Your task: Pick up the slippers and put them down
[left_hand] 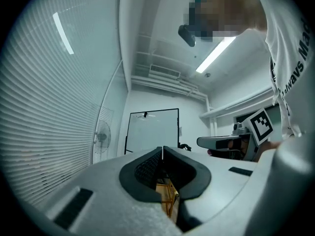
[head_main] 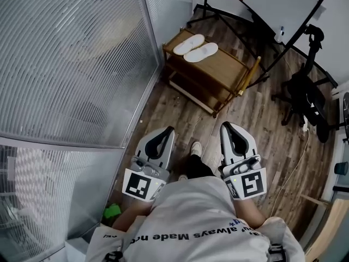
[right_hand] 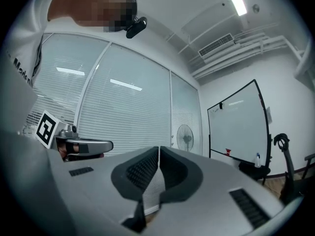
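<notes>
Step in hand, as I read it: the approach, pre-grasp. The slippers (head_main: pixel 195 48), a white pair, lie side by side on top of the low wooden bench (head_main: pixel 226 69). That's well ahead of the person, near the blinds (head_main: pixel 71 53).

Left gripper (head_main: pixel 165 132) & right gripper (head_main: pixel 231 127) are held level at about waist height, next to each other, both well apart from the bench. Both are closed w/ nothing between the jaws. In the left gripper view the jaws meet at a thin seam; same in the right gripper view. So nothing is picked up yet.

Next move calls for getting close to the bench, opening the jaws and lowering them onto the slippers, prob. one gripper per slipper. They look flat & soft, so pinch at an edge. Mind the raised rail (head_main: pixel 250 75) at the bench's end on the way in.
</notes>
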Action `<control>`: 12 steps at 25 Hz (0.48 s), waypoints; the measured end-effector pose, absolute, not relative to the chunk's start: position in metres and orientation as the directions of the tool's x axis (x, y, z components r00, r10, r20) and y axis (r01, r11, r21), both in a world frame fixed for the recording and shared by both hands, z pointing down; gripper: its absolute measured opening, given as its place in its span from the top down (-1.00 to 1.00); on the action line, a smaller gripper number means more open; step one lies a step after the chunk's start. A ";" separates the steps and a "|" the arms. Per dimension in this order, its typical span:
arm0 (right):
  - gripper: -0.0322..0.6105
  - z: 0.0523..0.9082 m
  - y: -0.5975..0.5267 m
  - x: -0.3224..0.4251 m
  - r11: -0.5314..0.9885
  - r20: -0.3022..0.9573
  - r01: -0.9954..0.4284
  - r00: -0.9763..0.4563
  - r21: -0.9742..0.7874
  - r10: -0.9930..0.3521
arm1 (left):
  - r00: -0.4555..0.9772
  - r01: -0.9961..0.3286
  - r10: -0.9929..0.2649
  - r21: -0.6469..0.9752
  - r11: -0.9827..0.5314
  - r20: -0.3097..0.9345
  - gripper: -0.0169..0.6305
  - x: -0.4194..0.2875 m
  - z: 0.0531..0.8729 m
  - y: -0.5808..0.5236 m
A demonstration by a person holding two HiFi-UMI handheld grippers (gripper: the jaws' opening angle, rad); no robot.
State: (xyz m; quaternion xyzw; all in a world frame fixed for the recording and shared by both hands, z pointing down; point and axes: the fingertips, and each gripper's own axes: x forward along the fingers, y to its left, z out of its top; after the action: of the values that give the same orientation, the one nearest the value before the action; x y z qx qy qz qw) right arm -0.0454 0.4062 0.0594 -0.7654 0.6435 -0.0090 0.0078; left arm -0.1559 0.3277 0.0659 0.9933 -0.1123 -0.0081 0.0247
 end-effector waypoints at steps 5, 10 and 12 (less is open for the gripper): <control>0.85 0.060 0.375 0.015 -0.180 0.003 -0.983 0.180 -0.022 -0.984 | 0.975 -0.219 -0.220 0.037 -0.975 -0.015 0.91 -0.096 0.063 0.294; 0.84 0.062 0.339 0.075 -0.183 0.002 -0.983 0.183 -0.024 -0.983 | 0.975 -0.222 -0.222 0.036 -0.974 0.001 0.91 -0.038 0.067 0.254; 0.85 0.067 0.325 0.096 -0.176 0.007 -0.984 0.176 -0.025 -0.984 | 0.974 -0.228 -0.228 0.031 -0.973 -0.003 0.91 -0.017 0.070 0.239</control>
State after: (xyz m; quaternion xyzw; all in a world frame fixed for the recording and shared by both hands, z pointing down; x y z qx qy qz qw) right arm 0.0961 0.3254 0.0667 -0.7669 0.6416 -0.0108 0.0076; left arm -0.0172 0.2394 0.0705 0.9933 -0.1147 -0.0032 0.0151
